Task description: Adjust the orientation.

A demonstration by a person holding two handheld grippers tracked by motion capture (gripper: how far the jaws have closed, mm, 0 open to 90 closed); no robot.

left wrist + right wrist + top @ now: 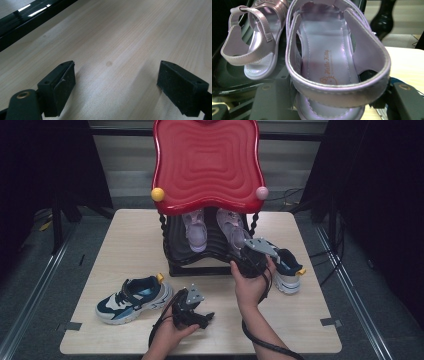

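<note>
The left gripper (pixel 200 316) rests low on the counter (pixel 130 240), near the person, with its jaws wide apart and nothing between them. Its own view shows bare wood up close. Beside it lies one blue sneaker (pixel 134 299). A second blue sneaker (pixel 287 270) sits at the right, just behind the right gripper (pixel 250 251). That gripper reaches to the black rack (pixel 175 251) under the red top (pixel 207 165). Two purple sandals stand on the rack. The right gripper view shows the near sandal (pixel 332 62) sitting between the jaws, heel strap first; I cannot tell if they squeeze it. The other sandal (pixel 255 42) stands just beside it.
</note>
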